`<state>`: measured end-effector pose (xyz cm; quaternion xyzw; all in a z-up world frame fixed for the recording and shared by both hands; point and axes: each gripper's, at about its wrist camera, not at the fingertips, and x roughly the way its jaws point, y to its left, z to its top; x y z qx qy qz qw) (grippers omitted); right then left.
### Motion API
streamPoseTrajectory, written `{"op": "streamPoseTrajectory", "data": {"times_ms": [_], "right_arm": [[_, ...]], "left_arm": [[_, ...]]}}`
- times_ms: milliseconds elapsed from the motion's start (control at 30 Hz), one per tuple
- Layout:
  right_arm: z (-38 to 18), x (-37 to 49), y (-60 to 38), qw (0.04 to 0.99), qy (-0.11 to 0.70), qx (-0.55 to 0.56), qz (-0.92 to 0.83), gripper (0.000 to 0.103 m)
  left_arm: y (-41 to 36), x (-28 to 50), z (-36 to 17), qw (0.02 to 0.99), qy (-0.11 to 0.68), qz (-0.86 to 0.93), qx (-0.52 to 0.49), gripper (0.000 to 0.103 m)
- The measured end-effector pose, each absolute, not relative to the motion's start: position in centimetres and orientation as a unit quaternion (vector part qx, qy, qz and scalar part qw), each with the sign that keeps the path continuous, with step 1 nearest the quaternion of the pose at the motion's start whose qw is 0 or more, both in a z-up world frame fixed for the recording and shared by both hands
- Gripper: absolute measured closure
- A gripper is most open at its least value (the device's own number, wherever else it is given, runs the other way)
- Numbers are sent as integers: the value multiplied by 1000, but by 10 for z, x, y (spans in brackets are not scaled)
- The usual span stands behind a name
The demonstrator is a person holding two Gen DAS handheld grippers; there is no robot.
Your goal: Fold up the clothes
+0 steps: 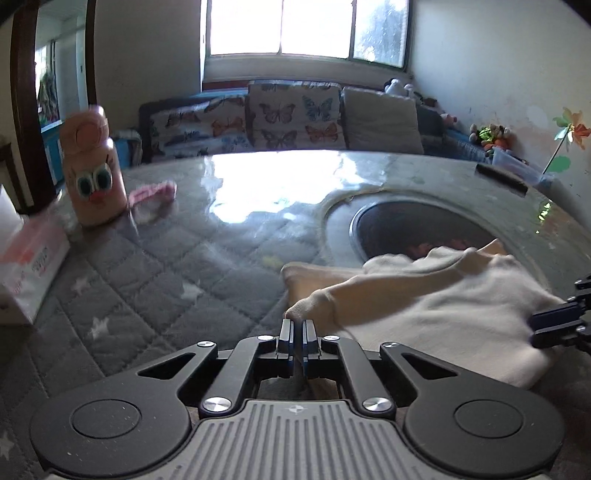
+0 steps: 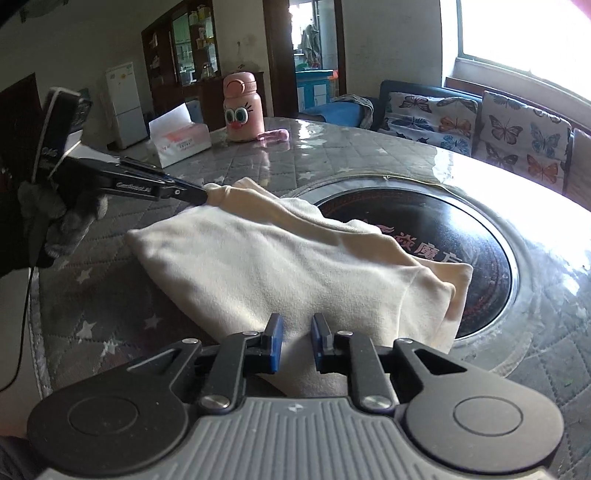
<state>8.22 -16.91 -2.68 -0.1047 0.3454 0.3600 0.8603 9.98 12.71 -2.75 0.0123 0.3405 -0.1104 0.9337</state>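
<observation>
A cream garment (image 2: 280, 266) is seen lying in layers on the quilted grey table cover (image 2: 110, 295), its far edge draped over the rim of the dark round cooktop (image 2: 491, 266) set into the table. One corner of the cloth is pinched in the left gripper (image 1: 297, 325), whose fingers are drawn nearly together on the fabric; the right gripper (image 2: 297, 330) is held with its blue-padded fingers parted over the near edge, and nothing is gripped between them. The pinch is judged to be thin, taken at the very tip of the corner, so the cloth could be lost from it if it is pulled hard or fast, and the stacked layers could be dragged out of line. A fold carried toward the cooktop could be left hanging over the glossy recess rather than lying flat. Farther back on the table a pink bottle with cartoon eyes (image 2: 242, 110), a tissue box (image 2: 181, 142) and a small pink item (image 2: 273, 136) are seen. A sofa with butterfly cushions (image 2: 517, 136) is placed under a bright window (image 1: 306, 26), by which strong glare is thrown across the table.
</observation>
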Motion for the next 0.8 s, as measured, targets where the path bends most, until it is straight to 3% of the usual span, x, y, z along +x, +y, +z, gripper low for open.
{"op": "streamPoseTrajectory", "data": {"times_ms": [500, 800], "right_arm": [[-8, 124, -187, 884, 340, -65, 315, 87], [-30, 157, -202, 896, 359, -48, 257, 86]], "left_arm": [[111, 83, 8, 946, 296, -130, 24, 94], [98, 98, -18, 932, 340, -118, 29, 94]]}}
